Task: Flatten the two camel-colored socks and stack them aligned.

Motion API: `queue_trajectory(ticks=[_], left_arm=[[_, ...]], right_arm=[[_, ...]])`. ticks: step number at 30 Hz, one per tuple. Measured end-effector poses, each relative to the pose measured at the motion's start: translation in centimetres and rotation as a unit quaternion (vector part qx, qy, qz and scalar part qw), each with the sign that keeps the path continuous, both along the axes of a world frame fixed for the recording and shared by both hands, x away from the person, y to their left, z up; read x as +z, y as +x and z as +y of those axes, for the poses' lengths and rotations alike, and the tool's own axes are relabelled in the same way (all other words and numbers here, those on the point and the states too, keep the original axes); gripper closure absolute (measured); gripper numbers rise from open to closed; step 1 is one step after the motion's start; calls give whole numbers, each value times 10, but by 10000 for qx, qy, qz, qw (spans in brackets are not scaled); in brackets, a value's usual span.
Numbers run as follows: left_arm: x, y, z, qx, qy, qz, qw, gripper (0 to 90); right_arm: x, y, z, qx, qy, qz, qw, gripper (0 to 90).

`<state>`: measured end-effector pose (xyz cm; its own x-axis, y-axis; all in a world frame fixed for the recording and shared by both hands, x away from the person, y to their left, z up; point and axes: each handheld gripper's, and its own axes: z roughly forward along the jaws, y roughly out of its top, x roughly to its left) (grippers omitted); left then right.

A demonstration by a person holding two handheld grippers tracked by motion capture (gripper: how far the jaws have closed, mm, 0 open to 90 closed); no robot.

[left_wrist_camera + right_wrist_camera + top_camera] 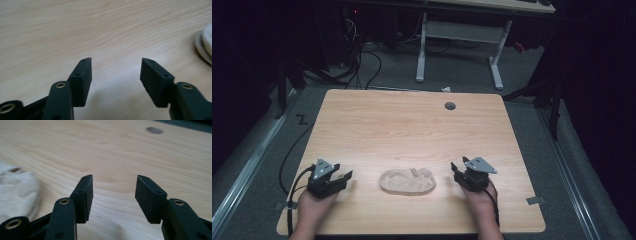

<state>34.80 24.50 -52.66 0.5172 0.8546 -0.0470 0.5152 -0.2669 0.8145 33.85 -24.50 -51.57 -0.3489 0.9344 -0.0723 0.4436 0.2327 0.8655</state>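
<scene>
Cloth (407, 181), pale and bunched into an oval, lies at the near middle of the wooden table (412, 125), its long axis running left to right between our left gripper (343, 178) and right gripper (455, 170), each just clear of an end. We judge it just let go; next we must pick a fresh edge.

Left gripper view: jaws spread, nothing between, cloth (205, 45) at right.

Right gripper view: jaws released too, cloth (17, 190) at left.

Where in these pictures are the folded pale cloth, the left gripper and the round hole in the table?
folded pale cloth (407, 181), high view, middle of its top.
left gripper (115, 71), left gripper view, midway between its open fingertips.
round hole (450, 106), high view, centre of the dark opening near the table's far edge.
</scene>
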Motion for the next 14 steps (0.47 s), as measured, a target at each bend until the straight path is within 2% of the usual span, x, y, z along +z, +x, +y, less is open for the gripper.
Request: queue_trajectory(ticks=[1, 2, 4, 6, 9, 14], left_arm=[[3, 0, 3, -9, 6, -31, 10000, 436], [6, 1, 5, -3, 78, -143, 9999, 430], [4, 5, 8, 88, 174, -138, 9997, 430], [1, 9, 15, 104, 4, 27, 9999, 426], [0, 8, 20, 210, -53, 3, 9998, 428], [0, 5, 26, 321, -80, 12, 9995, 429]], right_arm=[[-2, -3, -7, -64, 9, 47, 10000, 487], [-4, -6, -13, -108, -39, 80, 9999, 487], [-9, -10, -21, -196, -26, 192, 9996, 486], [-11, -9, -23, -245, 41, 288, 9993, 479], [-8, -8, -20, -204, -15, 202, 9996, 477], [-8, -8, -14, -118, -104, 213, 9996, 478]])
